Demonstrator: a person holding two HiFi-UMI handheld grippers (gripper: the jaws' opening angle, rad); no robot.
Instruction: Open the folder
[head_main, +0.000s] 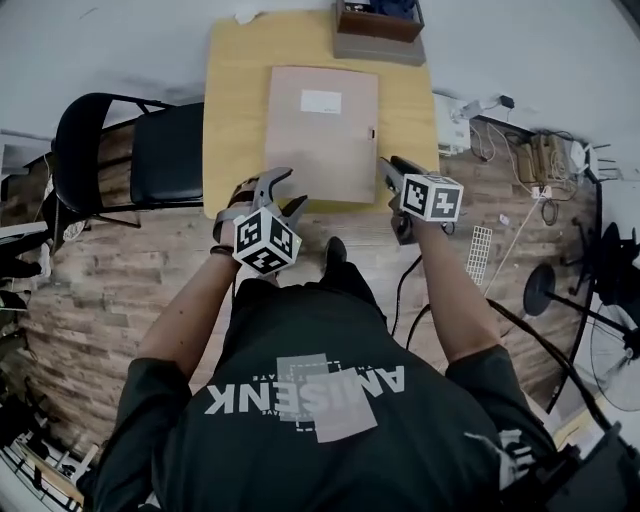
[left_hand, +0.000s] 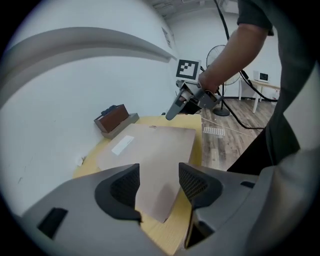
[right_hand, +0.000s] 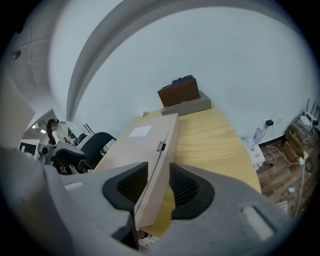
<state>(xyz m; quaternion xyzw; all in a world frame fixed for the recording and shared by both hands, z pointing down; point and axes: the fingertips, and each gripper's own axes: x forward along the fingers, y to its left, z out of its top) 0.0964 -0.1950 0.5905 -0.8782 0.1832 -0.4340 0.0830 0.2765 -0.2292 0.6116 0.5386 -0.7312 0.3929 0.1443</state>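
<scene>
Light wooden surface (head_main: 232, 110) set against a white wall (right_hand: 225, 55). At its far edge, a brown box (head_main: 378, 20) standing in a grey tray (head_main: 380, 48). To the left, just beside the surface, a black chair (head_main: 165, 155). Underneath, a wooden plank floor (head_main: 120, 280). On the floor to the right, tangled cables (head_main: 545, 165), a white perforated plate (head_main: 479, 255) and a fan (head_main: 608, 372), well apart from the surface.

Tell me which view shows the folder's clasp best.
Right gripper view: the clasp is close and sharp on the folder edge. Head view shows a tiny speck; left gripper view shows barely a mark.
</scene>
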